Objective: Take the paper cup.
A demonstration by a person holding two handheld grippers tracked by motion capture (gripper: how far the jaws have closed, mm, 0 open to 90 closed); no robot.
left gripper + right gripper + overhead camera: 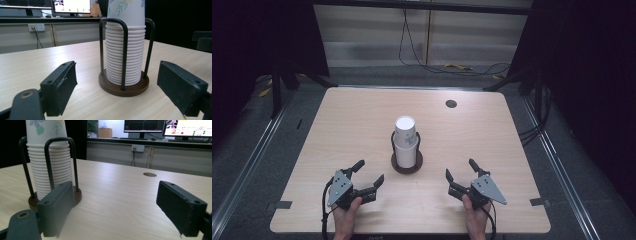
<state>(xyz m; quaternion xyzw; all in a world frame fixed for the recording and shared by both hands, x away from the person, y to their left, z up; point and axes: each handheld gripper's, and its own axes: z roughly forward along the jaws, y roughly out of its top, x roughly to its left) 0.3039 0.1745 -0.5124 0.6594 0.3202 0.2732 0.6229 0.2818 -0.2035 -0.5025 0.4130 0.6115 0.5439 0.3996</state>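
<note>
A tall stack of white paper cups [405, 141] with a floral print stands upside down in a black wire holder on a round brown base [407, 165], at the middle of the wooden table [342, 125]. My left gripper [368, 174] rests near the front left, open and empty, jaws pointing at the stack. My right gripper [460, 168] rests at the front right, open and empty. In the left gripper view the cup stack [125, 57] and its base [123, 87] stand straight ahead between the wide jaws. The right gripper view has the cup stack [51, 165] to its left.
A round cable hole [451, 104] sits in the table's far right part. Beyond the table's far edge, cables [452, 65] lie on the floor. Metal rails run along both sides. Monitors [185, 128] stand on a bench in the background.
</note>
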